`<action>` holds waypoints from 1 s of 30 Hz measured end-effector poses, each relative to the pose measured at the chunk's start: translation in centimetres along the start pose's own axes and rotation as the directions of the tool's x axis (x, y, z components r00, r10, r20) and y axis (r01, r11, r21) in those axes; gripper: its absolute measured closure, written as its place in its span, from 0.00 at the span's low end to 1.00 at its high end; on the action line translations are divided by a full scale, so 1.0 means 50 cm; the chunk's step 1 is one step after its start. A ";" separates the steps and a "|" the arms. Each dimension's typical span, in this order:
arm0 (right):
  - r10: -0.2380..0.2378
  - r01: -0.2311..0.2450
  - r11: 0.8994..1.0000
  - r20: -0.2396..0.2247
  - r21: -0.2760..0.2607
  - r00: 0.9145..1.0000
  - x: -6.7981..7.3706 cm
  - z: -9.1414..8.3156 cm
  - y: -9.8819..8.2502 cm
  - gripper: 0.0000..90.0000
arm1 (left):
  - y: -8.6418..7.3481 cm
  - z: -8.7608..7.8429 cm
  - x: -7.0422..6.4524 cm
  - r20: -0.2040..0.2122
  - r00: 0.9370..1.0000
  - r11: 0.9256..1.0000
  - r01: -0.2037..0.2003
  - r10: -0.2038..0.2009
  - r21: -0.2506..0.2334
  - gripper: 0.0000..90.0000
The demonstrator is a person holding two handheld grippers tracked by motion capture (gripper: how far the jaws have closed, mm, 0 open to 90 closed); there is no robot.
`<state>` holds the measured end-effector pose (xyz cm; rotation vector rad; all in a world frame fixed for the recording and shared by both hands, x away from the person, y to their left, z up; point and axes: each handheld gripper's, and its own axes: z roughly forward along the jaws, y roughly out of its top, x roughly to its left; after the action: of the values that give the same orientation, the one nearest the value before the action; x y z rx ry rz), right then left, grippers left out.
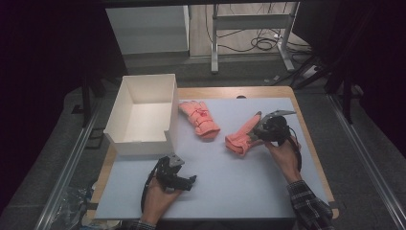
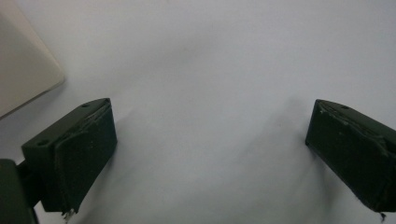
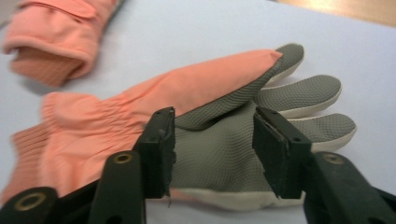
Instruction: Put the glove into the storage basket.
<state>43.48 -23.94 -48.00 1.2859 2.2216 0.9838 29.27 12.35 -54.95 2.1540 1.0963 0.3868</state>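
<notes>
Two pink gloves lie on the pale mat. One glove (image 1: 200, 119) rests flat near the white box. The other glove (image 1: 238, 139) has its finger end raised, with my right gripper (image 1: 256, 130) shut on it. In the right gripper view the two black jaws pinch the grey textured palm of that glove (image 3: 140, 102), midway at my right gripper (image 3: 215, 144); the second glove (image 3: 56, 32) lies beyond. My left gripper (image 1: 189, 181) rests near the front of the mat. Its jaws stand wide apart over bare mat, as my left gripper (image 2: 210, 140) shows.
An open white box (image 1: 139, 146) stands at the mat's left, its corner (image 2: 23, 70) close to the left gripper. The mat (image 1: 239, 187) covers a wooden table (image 1: 306, 134). A desk frame and cables stand on the floor behind.
</notes>
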 end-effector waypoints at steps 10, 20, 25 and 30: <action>-0.012 0.010 0.998 0.039 0.063 0.999 -0.001 0.050 -0.016 0.57 | 0.000 0.000 0.000 0.000 1.000 1.000 0.000 0.000 -0.001 0.02; -0.045 0.038 0.997 0.091 0.069 0.995 0.015 0.055 -0.023 0.95 | 0.000 0.000 0.000 -0.001 1.000 1.000 0.001 -0.001 -0.002 0.02; 0.029 -0.030 0.999 0.022 0.044 0.999 -0.004 0.046 -0.020 0.97 | 0.000 0.000 0.000 -0.001 1.000 1.000 0.000 0.000 -0.002 0.02; 0.050 -0.050 0.998 -0.026 0.025 0.998 -0.014 0.034 -0.017 0.98 | 0.000 0.000 0.000 -0.001 1.000 1.000 0.001 -0.001 -0.002 0.02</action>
<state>44.38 -24.18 -49.78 1.3527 2.2385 1.0004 29.27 12.34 -54.97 2.1513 1.0966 0.3887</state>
